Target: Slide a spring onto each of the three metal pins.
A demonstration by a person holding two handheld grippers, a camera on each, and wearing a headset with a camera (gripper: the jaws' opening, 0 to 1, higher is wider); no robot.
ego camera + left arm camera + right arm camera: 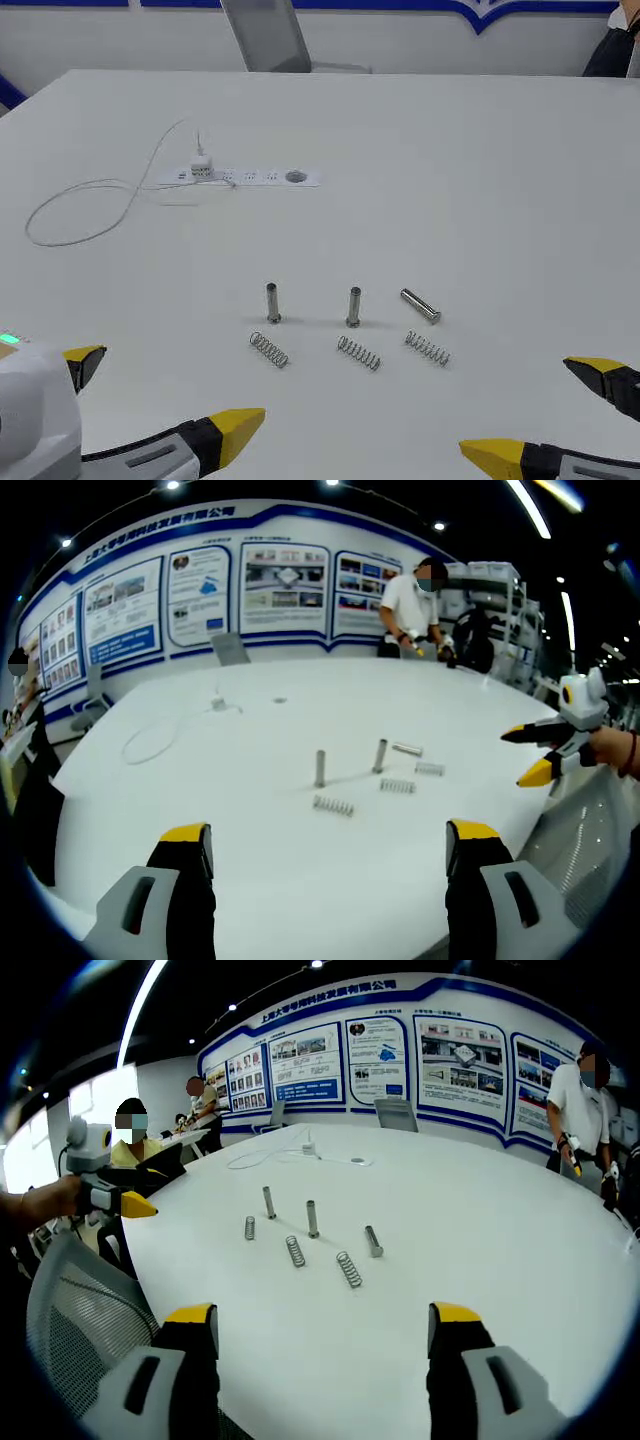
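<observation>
Two metal pins stand upright on the white table [480, 180]: the left pin [272, 302] and the middle pin [354, 306]. A third pin [420, 306] lies on its side at the right. In front of each pin lies a loose spring: left spring [268, 350], middle spring [358, 353], right spring [427, 348]. My left gripper [165, 395] hovers open at the near left, its jaws wide apart and holding nothing. At the near right my right gripper [540, 412] is open too. The left gripper view has the pins [320, 768] and springs [332, 804] well ahead of the yellow fingertips [185, 832].
A white power strip [245, 177] with a plugged charger and a looping cable [90, 200] lies farther back on the left. A grey chair back [270, 35] stands at the far edge. A mesh chair [80, 1330] is beside the near edge. A person [412, 605] stands beyond the table.
</observation>
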